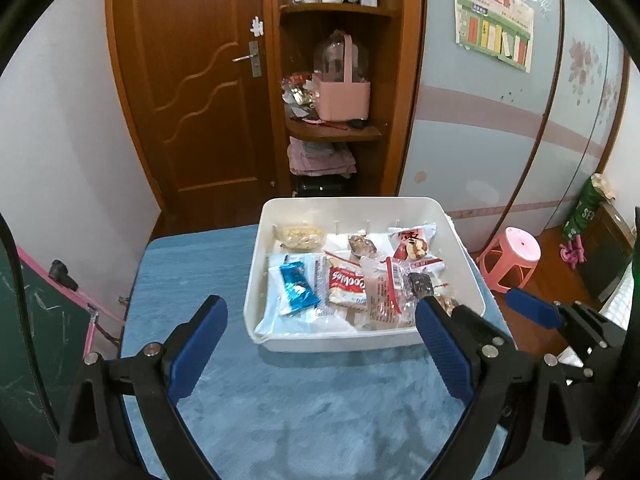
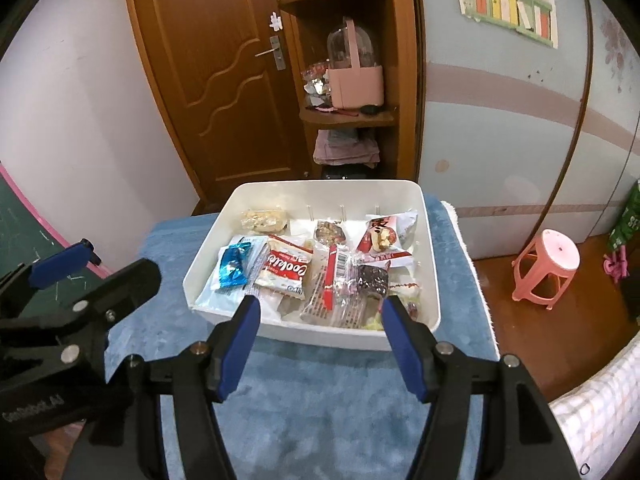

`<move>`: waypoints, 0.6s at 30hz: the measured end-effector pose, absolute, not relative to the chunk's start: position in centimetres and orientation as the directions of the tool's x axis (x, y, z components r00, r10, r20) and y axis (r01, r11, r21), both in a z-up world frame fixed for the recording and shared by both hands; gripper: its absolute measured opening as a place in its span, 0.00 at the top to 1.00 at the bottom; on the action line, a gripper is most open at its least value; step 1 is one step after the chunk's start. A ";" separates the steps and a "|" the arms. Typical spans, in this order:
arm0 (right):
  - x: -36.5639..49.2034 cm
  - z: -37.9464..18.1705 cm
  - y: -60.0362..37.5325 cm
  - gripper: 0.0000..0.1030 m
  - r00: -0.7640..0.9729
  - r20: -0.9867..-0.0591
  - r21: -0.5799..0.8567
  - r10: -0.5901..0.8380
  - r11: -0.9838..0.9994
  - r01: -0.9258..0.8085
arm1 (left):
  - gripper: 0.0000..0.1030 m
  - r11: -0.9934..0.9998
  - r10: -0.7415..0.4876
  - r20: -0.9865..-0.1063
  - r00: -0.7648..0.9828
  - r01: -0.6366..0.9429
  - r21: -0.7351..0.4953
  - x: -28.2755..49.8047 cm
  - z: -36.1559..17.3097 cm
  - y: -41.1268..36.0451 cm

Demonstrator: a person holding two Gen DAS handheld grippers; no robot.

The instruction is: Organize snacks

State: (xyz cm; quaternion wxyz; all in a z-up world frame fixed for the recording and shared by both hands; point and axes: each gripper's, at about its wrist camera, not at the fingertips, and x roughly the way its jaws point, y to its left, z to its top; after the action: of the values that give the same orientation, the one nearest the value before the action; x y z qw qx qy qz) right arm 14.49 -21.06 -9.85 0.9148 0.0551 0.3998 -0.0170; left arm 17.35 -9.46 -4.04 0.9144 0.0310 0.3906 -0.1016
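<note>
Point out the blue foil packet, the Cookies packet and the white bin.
blue foil packet (image 2: 231,266), right wrist view, middle of the wrapper.
Cookies packet (image 2: 287,271), right wrist view, on the red label.
white bin (image 1: 340,344), left wrist view, near outer wall.

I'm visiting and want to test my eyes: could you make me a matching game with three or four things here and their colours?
Things:
1. stool
2. bin holding the snacks
3. shiny foil packet
4. cloth under the bin

Colours:
A. white
B. pale blue, fuzzy
C. pink
D. bright metallic blue

Pairs: 1-C, 2-A, 3-D, 4-B
</note>
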 end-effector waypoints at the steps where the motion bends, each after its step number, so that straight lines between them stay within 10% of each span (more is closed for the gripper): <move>1: 13.9 -9.5 -20.7 0.38 0.679 -0.734 0.075 0.004 0.994 0.075 | 0.05 0.978 -0.162 -0.714 0.681 0.205 -0.026 16.6 -3.8 -9.0; 18: 3.4 -7.0 -16.5 0.38 0.730 -0.683 0.040 -0.006 0.998 0.046 | 0.01 0.993 -0.099 -0.651 0.753 0.122 -0.010 4.4 -1.0 -3.3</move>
State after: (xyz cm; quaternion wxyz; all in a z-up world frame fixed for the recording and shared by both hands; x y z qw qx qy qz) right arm 3.44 -16.52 -6.99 0.9298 0.0270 0.3669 -0.0141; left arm 4.35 -3.29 -1.00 0.9359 0.0167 0.3468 -0.0588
